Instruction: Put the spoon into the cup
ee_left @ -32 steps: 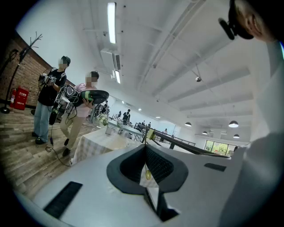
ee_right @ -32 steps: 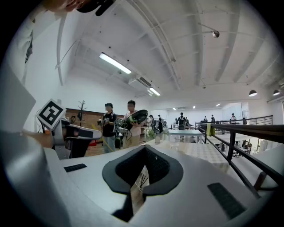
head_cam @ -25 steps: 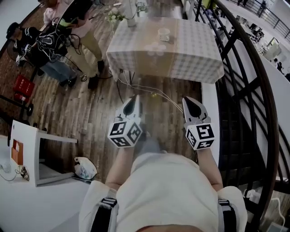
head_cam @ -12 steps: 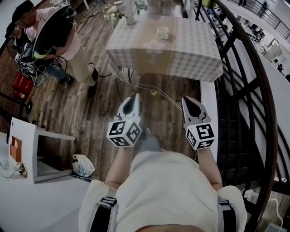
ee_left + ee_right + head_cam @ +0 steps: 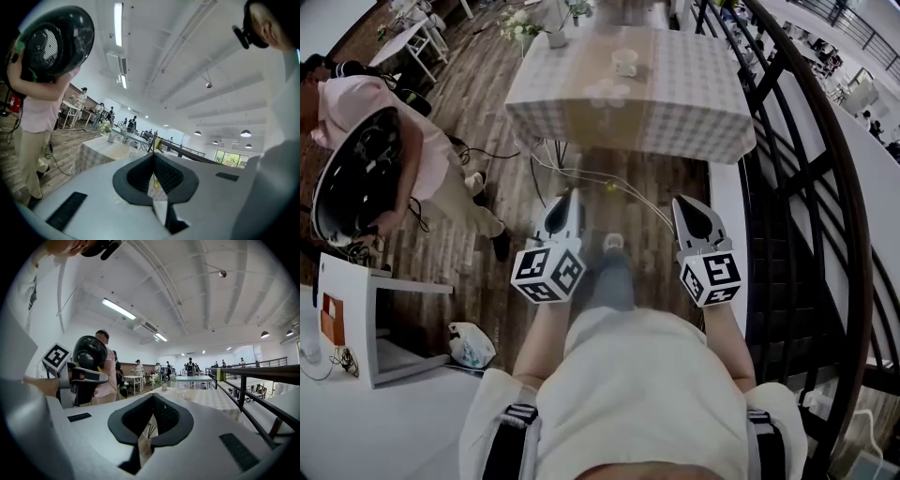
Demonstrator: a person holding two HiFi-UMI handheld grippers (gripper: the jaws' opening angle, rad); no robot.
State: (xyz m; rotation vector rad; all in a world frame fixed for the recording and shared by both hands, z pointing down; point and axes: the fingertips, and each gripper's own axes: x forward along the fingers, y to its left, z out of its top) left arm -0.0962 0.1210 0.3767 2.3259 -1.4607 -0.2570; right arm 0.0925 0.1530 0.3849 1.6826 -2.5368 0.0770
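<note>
A white cup (image 5: pixel 625 62) stands far ahead on a table with a checked cloth (image 5: pixel 684 117); I cannot make out a spoon from here. Both grippers are held out in front of the person over the wooden floor, well short of the table. The left gripper (image 5: pixel 562 202) has its jaws together with nothing between them, and its own view (image 5: pixel 153 163) shows the same. The right gripper (image 5: pixel 688 208) is likewise shut and empty (image 5: pixel 152 403). The table shows small in the left gripper view (image 5: pixel 101 149) and the right gripper view (image 5: pixel 208 397).
A person in a pink shirt carrying a black round device (image 5: pixel 352 183) stands at the left. A dark metal railing (image 5: pixel 811 197) runs along the right. Cables (image 5: pixel 581 173) trail on the floor before the table. A white side table (image 5: pixel 370 305) and a bag (image 5: pixel 467 347) sit lower left. A flower vase (image 5: pixel 555 30) stands on the table's far left.
The table and the floor have shifted under the head view. The person in pink has come down the left side, nearer. Both grippers stay shut, side by side.
</note>
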